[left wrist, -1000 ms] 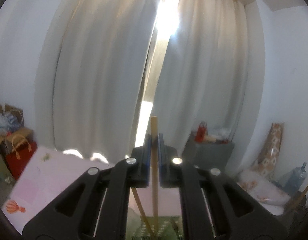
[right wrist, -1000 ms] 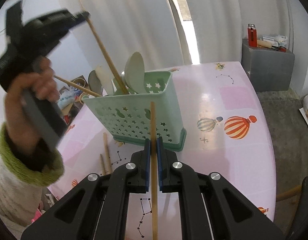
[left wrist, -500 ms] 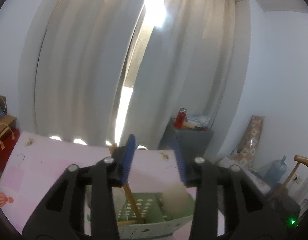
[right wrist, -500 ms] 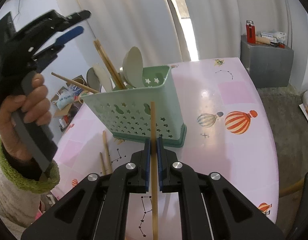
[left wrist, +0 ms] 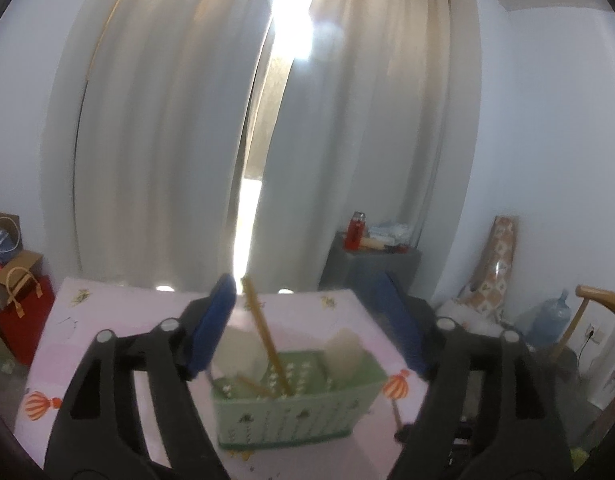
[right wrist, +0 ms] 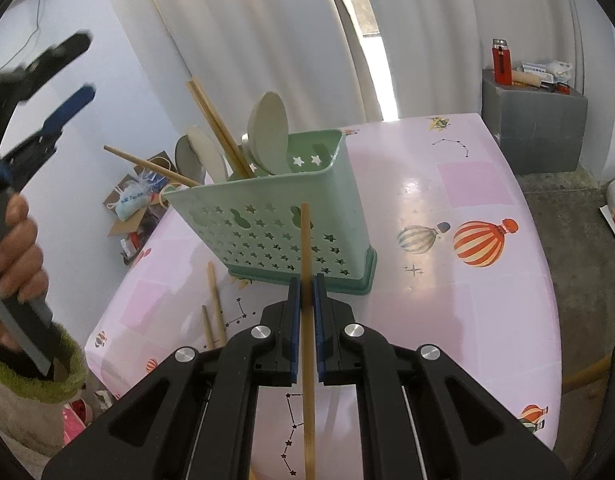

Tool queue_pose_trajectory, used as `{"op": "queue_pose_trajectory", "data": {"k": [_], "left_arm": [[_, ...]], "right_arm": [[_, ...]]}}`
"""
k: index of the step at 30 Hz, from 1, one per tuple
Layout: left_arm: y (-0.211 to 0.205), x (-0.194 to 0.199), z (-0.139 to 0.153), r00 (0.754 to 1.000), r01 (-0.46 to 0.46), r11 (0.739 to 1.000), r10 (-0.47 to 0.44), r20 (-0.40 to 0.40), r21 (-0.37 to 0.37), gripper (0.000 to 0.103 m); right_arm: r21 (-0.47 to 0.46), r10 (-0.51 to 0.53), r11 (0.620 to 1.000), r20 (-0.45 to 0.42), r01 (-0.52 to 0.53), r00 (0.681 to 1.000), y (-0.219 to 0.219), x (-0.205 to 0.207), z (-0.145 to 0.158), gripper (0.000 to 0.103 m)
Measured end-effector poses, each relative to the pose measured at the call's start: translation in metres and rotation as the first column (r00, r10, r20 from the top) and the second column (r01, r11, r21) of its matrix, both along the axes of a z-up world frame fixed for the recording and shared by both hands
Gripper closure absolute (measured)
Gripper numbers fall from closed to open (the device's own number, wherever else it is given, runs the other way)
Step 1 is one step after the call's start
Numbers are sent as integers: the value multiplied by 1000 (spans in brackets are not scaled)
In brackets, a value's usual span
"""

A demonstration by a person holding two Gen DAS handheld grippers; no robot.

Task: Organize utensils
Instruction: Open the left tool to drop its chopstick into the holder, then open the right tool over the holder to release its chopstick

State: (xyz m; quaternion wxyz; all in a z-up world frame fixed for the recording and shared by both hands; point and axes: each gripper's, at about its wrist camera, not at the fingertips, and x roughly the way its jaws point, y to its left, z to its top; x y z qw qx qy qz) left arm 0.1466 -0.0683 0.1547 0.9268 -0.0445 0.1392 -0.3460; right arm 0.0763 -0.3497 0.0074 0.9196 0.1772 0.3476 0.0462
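A green perforated utensil basket stands on the pink table; it also shows in the left wrist view. It holds pale spoons and wooden chopsticks, one leaning out to the left. My right gripper is shut on a wooden chopstick, held upright just in front of the basket. My left gripper is open and empty, raised above the basket; it also shows at the left in the right wrist view. A chopstick stands in the basket between its fingers.
Two loose chopsticks lie on the table left of the basket. A grey cabinet with a red bottle stands behind the table. White curtains hang at the back. Bags and boxes sit on the floor at the left.
My left gripper opened and let its chopstick drop into the basket, then drew up and back. My right gripper still holds its chopstick in front of the basket.
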Motion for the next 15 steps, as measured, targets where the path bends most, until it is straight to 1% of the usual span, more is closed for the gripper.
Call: {"op": "queue_pose_trajectory", "data": {"k": [5, 8, 12, 15], "left_arm": [[21, -9, -10, 999, -28, 999, 29, -25, 47, 28], [30, -9, -14, 998, -54, 997, 56, -31, 64, 26], [49, -12, -22, 993, -105, 991, 108, -45, 78, 25], [60, -10, -31, 985, -150, 985, 157, -74, 91, 25]], "right_arm": [[-5, 0, 1000, 8, 0, 1000, 1, 1, 2, 96], [-3, 6, 1000, 24, -6, 1000, 1, 2, 8, 96], [14, 17, 1000, 84, -18, 996, -8, 4, 30, 96], [51, 34, 998, 156, -43, 987, -17, 12, 57, 96]]}}
